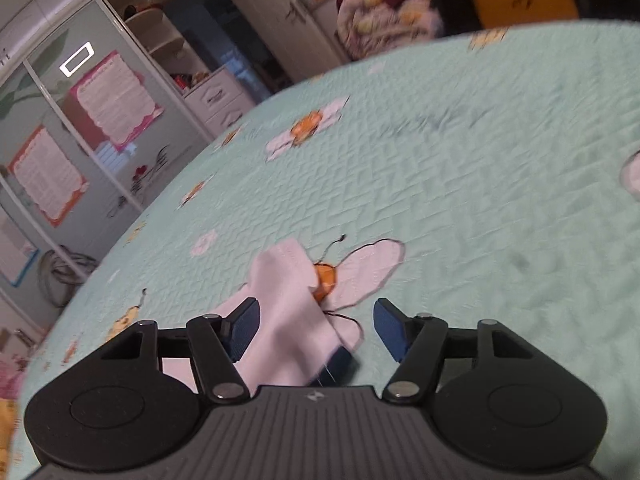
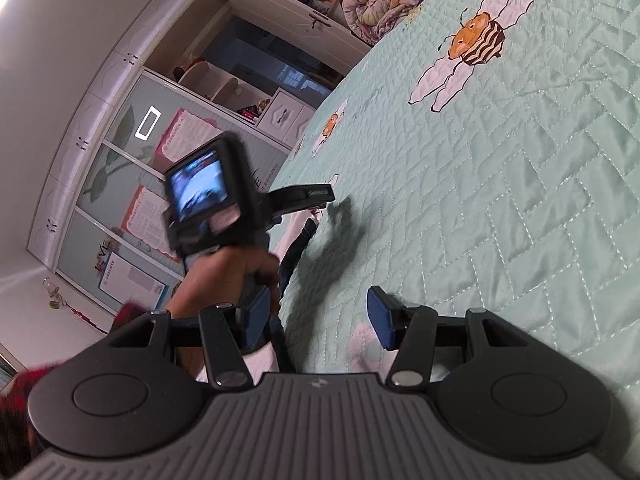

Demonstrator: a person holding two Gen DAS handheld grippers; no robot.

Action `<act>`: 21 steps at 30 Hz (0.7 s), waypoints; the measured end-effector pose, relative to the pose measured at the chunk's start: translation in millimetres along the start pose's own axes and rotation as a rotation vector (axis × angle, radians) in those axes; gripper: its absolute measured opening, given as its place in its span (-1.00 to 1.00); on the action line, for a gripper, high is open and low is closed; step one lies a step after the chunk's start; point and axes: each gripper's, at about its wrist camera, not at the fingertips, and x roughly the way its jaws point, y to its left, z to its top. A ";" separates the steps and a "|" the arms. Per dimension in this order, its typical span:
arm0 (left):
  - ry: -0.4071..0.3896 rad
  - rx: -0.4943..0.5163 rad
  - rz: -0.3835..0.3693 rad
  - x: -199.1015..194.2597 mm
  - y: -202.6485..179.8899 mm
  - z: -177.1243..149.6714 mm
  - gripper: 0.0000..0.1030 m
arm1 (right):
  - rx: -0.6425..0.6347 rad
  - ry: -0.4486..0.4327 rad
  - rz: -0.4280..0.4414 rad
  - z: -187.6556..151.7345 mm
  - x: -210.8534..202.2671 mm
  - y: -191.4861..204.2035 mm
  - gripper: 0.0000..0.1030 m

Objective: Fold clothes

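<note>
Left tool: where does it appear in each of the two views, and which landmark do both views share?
Left wrist view: left tool bottom centre, white cloth between its fingers.
Right wrist view: left tool left of centre, in a hand.
Shared landmark: the white drawers.

The left tool (image 1: 314, 330) stands with its blue pads (image 1: 387, 328) apart and pressing on nothing. The right tool (image 2: 316, 322) is likewise spread and empty. Beyond the right tool, a hand (image 2: 232, 276) grips the left tool's handle.
</note>
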 end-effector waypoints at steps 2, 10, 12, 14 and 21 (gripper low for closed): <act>0.038 0.036 0.044 8.9 -1.1 1.4 0.31 | 0.003 0.004 0.003 0.1 -0.3 0.2 0.06; 0.170 -0.013 0.106 29.1 13.0 10.0 0.30 | 0.005 0.020 0.007 0.7 -0.7 -0.4 0.06; 0.196 -0.136 0.059 30.9 25.1 6.8 -0.43 | 0.001 0.020 0.005 -0.1 -1.2 0.3 0.06; 0.207 -0.187 0.037 31.3 30.9 1.7 -0.87 | -0.006 0.021 0.001 -1.0 -1.7 1.5 0.06; 0.099 -0.413 -0.186 -0.3 97.5 -4.7 -0.93 | -0.063 0.039 -0.034 -3.9 -0.6 10.6 0.06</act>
